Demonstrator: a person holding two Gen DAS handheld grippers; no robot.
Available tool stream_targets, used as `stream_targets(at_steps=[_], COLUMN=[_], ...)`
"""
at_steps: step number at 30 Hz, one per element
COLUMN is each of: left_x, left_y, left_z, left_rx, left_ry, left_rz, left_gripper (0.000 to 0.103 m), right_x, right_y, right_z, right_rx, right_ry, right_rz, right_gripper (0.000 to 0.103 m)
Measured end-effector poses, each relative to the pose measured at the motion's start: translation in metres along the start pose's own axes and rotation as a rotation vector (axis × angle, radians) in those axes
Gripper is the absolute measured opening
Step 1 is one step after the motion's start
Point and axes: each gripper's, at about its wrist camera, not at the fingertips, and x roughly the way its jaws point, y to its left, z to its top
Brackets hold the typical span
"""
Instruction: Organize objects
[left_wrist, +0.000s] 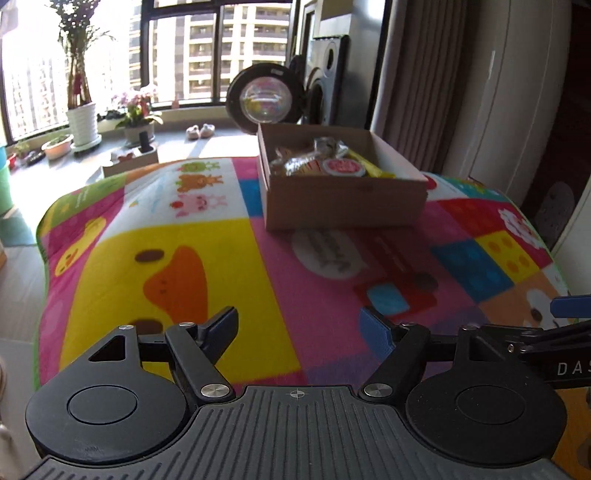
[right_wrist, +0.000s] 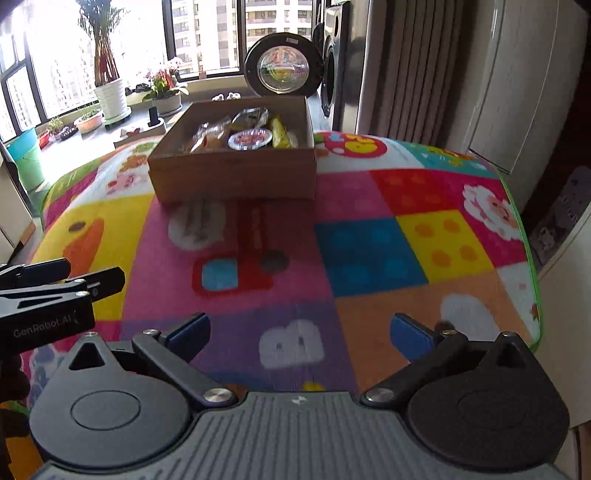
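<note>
A brown cardboard box (left_wrist: 343, 203) (right_wrist: 232, 177) stands at the far side of a colourful cartoon blanket (left_wrist: 184, 258) (right_wrist: 369, 240). Inside lie several snack packets (left_wrist: 317, 162) (right_wrist: 247, 133), among them a round red-and-white lid (left_wrist: 341, 167) (right_wrist: 249, 139) and a yellow wrapper (left_wrist: 373, 168) (right_wrist: 279, 133). My left gripper (left_wrist: 299, 323) hangs open over the near part of the blanket, nothing between its fingers. My right gripper (right_wrist: 299, 328) is open too and empty, well short of the box. The left gripper (right_wrist: 88, 280) also shows at the left edge of the right wrist view.
Behind the box a washing machine stands with its round door (left_wrist: 264, 98) (right_wrist: 282, 66) swung open. Potted plants (left_wrist: 83, 122) (right_wrist: 110, 96) line the window sill at the left. A curtain (left_wrist: 413, 74) and white cabinets (right_wrist: 517, 85) close off the right side.
</note>
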Motion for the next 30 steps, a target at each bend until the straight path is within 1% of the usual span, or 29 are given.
stream_targets(at_steps=[2, 4, 5, 6, 9, 10, 12, 13, 15, 17, 24, 30], left_x=[-0.003, 0.000, 0.002, 0.000, 0.004, 0.007, 0.014, 0.015, 0.015, 0.015, 0.016, 0.016], left_y=[-0.006, -0.010, -0.011, -0.014, -0.018, -0.019, -0.028, -0.029, -0.030, -0.027, -0.029, -0.030], left_z=[-0.023, -0.037, -0.041, -0.045, -0.049, -0.049, -0.049, -0.051, -0.055, -0.054, -0.054, -0.054], left_rx=[-0.001, -0.014, -0.018, -0.009, -0.011, -0.008, 0.026, 0.032, 0.037, 0.022, 0.022, 0.018], left_ry=[0.032, 0.061, 0.061, 0.035, -0.014, -0.024, -0.055, -0.071, -0.100, -0.100, -0.098, -0.098], left_rz=[0.009, 0.027, 0.037, 0.051, 0.076, 0.087, 0.120, 0.121, 0.118, 0.107, 0.115, 0.113], left_gripper=[0.079, 0.079, 0.079, 0.079, 0.080, 0.081, 0.084, 0.084, 0.084, 0.084, 0.085, 0.085], right_x=[0.008, 0.019, 0.023, 0.027, 0.033, 0.033, 0.033, 0.033, 0.033, 0.032, 0.043, 0.046], right_y=[0.001, -0.001, -0.004, -0.006, -0.015, -0.015, -0.018, -0.019, -0.022, -0.021, -0.022, -0.023], right_z=[-0.021, -0.033, -0.039, -0.041, -0.047, -0.050, -0.059, -0.063, -0.064, -0.064, -0.052, -0.052], right_rx=[0.002, 0.020, 0.029, 0.035, 0.044, 0.039, 0.027, 0.021, 0.029, 0.018, 0.009, 0.002], right_ry=[0.030, 0.057, 0.061, 0.054, -0.018, -0.048, -0.124, -0.163, -0.174, -0.190, -0.206, -0.213], right_rz=[-0.024, -0.045, -0.046, -0.046, -0.003, -0.002, 0.011, 0.019, 0.031, 0.027, 0.029, 0.035], right_gripper=[0.103, 0.103, 0.103, 0.103, 0.103, 0.103, 0.103, 0.103, 0.103, 0.103, 0.103, 0.103])
